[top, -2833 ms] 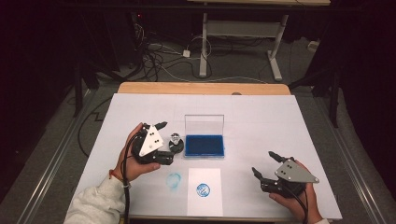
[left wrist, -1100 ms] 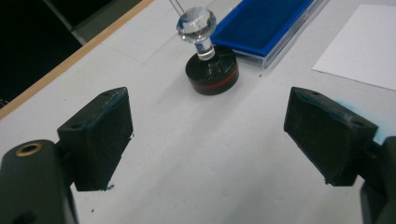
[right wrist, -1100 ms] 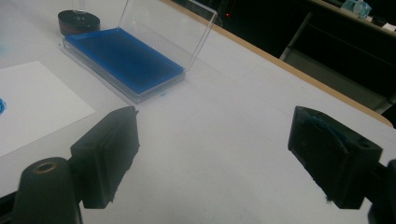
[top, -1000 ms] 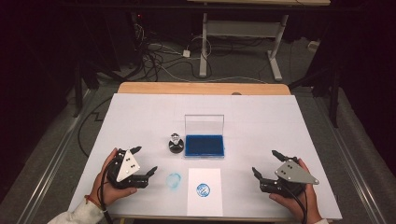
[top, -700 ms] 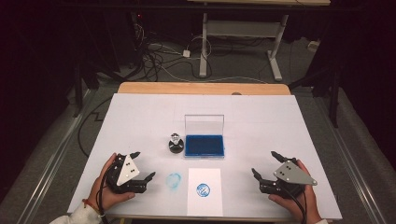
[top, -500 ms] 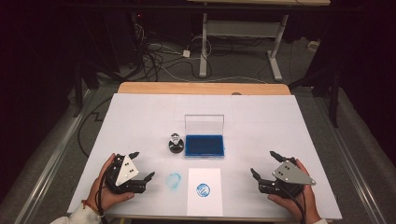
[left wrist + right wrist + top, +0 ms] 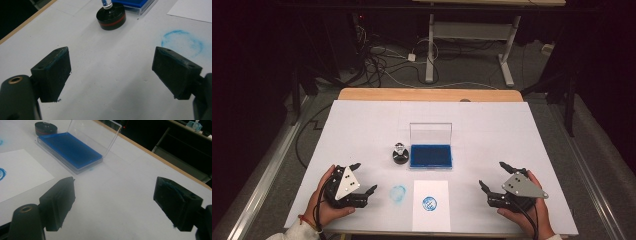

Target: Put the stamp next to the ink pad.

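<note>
Now the left gripper [image 7: 354,184] has set the stamp [image 7: 400,153] beside the ink pad [image 7: 430,156] and withdrawn, jaws spread; the right gripper [image 7: 498,186] too rests spread and empty.

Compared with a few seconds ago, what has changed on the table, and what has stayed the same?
The left gripper was at the stamp beside the ink pad; it has drawn back to the near left of the table, jaws open and empty. The stamp stands there free. The right gripper, the paper and the blue smudge have stayed put.
</note>
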Demonstrator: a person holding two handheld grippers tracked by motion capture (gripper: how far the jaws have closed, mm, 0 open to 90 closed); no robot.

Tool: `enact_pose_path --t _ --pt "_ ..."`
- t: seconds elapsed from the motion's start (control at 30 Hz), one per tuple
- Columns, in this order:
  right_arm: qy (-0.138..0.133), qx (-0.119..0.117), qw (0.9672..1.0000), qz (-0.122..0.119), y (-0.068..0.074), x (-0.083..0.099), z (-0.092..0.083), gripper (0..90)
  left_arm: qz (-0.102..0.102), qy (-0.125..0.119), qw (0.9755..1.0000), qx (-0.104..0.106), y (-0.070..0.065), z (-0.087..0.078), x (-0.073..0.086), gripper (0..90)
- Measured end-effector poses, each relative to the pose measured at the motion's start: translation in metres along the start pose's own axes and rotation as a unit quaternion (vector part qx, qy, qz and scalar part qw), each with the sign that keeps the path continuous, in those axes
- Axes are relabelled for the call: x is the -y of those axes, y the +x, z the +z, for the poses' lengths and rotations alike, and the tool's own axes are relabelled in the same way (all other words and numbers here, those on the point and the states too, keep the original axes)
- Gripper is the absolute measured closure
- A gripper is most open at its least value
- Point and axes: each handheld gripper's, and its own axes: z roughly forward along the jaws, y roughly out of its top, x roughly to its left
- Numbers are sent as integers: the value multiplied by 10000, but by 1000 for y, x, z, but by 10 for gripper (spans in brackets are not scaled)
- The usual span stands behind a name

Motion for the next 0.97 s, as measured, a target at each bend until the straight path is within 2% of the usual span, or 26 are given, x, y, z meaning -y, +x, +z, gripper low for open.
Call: enact_pose_path --t 0.43,0.97 --pt "26 -11 10000 -6 0 1 0 182 50 59 10000 6 0 2 -1 153" --pt "60 -83 9999 106 -4 3 4 183 -109 106 9999 8 6 7 0 153"
